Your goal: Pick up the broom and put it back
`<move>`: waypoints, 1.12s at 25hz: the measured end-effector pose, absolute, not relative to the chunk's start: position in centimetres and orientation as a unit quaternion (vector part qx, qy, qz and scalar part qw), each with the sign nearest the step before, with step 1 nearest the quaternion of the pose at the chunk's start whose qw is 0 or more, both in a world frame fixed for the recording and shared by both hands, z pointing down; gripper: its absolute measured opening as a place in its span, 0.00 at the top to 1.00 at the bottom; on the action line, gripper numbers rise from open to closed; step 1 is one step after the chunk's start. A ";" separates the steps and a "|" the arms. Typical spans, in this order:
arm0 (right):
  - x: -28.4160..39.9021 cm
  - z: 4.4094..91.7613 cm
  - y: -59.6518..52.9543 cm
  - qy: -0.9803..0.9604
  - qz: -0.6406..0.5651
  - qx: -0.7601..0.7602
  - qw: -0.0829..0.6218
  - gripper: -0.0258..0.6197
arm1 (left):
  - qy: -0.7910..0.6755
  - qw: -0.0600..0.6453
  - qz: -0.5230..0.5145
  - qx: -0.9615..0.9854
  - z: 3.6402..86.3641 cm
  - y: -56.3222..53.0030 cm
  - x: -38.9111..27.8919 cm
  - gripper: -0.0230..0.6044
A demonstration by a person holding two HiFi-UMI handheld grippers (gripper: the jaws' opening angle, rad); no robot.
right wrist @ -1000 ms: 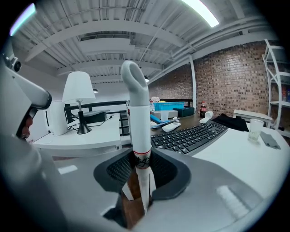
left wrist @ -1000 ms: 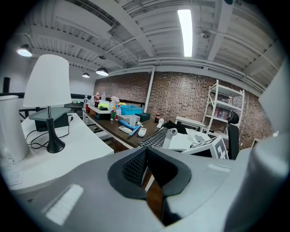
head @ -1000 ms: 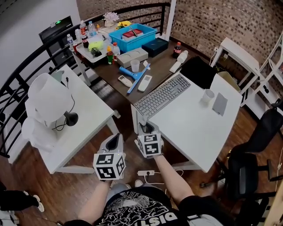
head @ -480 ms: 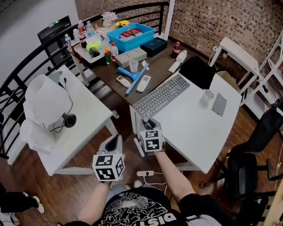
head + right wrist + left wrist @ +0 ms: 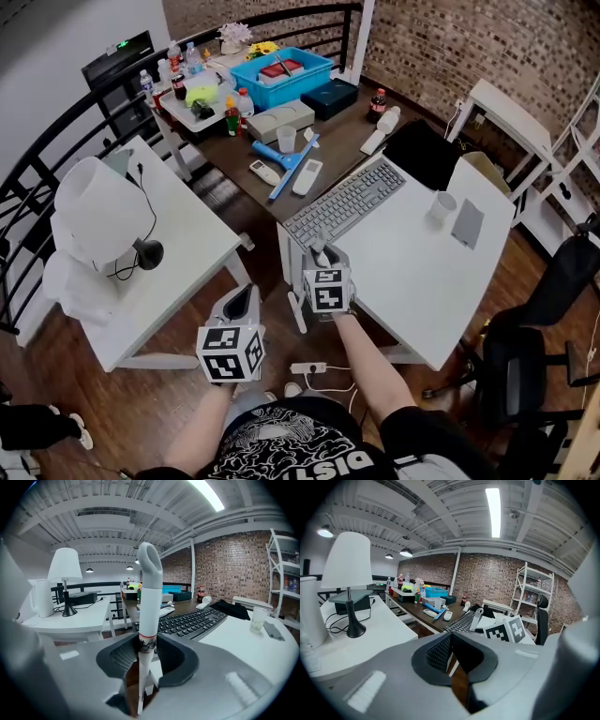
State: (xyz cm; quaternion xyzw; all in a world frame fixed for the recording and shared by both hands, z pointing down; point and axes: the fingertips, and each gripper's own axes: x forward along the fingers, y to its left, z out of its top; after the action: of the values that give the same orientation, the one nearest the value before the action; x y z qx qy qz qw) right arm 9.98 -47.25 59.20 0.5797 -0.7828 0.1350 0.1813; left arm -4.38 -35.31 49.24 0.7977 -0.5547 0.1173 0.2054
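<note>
The right gripper point(image 5: 146, 651) has the white handle of the broom point(image 5: 150, 597) between its jaws. The handle stands upright, with a loop at its top. The dark pads lie against it on both sides, though the jaws have just been opening a little. Behind it a black keyboard point(image 5: 192, 619) lies on a white desk point(image 5: 243, 644), and a clear cup point(image 5: 257, 619) stands near the desk's right end. At the left, a white lamp point(image 5: 65, 576) stands on another white table point(image 5: 75, 618). A brick wall point(image 5: 229, 569) closes the room at the right.
</note>
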 end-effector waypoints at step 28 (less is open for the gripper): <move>10.0 57.8 -43.6 -0.786 0.126 0.574 0.191 0.71 | -0.554 0.222 0.123 0.793 50.1 -31.3 -5.0 0.96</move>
State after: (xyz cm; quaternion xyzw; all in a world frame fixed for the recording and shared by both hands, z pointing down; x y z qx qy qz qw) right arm 9.97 -43.56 57.84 0.5741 -0.7861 0.1262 0.1911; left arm -4.96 -31.25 50.07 0.7928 -0.5542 0.1235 0.2217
